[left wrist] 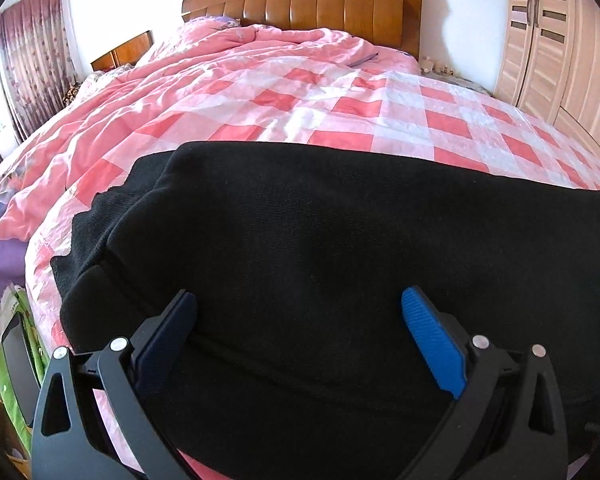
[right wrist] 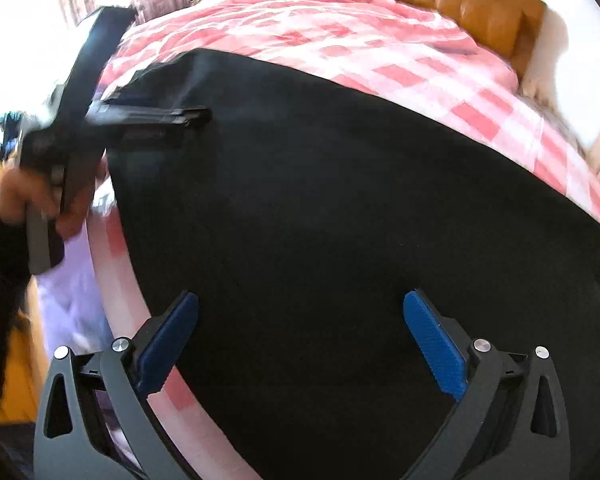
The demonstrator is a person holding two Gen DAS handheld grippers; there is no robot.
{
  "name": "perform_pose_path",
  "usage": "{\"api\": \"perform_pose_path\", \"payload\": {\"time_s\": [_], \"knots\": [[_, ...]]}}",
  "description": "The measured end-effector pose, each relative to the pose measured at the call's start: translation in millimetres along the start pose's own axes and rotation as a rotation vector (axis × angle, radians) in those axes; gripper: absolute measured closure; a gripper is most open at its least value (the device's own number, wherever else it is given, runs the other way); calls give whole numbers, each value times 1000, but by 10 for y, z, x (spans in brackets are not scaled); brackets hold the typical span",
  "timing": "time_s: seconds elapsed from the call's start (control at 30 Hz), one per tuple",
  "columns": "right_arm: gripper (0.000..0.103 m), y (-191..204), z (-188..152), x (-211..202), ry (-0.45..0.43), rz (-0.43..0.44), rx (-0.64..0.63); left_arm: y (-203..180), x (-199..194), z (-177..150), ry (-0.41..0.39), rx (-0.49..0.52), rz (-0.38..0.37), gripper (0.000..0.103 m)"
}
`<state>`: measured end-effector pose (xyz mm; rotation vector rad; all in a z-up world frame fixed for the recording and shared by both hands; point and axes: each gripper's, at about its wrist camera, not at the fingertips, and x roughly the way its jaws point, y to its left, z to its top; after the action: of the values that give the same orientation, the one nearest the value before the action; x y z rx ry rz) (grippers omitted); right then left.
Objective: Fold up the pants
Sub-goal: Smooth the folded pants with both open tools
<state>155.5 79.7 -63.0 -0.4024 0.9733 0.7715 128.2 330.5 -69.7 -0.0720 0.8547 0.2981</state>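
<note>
The black pants [left wrist: 340, 240] fill the lower frame on the checked bedspread [left wrist: 340, 96], seemingly doubled already; further folds likely remain. Left gripper [left wrist: 299, 332] and right gripper [right wrist: 301, 334] gape, empty.

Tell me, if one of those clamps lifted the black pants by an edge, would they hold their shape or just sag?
Probably sag: the black pants lie limp, following the checked bedspread. The knit looks thick, so likely somewhat heavy for cloth. Its layered left edge suggests the folds may slide apart when lifted.
</note>
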Motion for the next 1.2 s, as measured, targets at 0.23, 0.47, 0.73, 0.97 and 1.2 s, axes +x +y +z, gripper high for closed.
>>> {"api": "perform_pose_path", "payload": {"time_s": [0.23, 0.47, 0.73, 0.97, 1.2], "knots": [[4, -58, -279, -137, -8, -23, -9, 0, -9, -8, -5, 0, 3, 1], [4, -58, -443, -264, -6, -32, -21, -26, -62, 12, 10, -5, 32, 1], [4, -1045, -749, -817, -149, -131, 312, -696, -336, 447, -2, 111, -136, 2], [4, -1582, -804, -764, -74, -230, 365, -1705, 219, 669, 117, 271, -151, 2], [4, -1580, -1122, -744, -35, -210, 316, -1681, 292, 581, 69, 253, -171, 1]]}}
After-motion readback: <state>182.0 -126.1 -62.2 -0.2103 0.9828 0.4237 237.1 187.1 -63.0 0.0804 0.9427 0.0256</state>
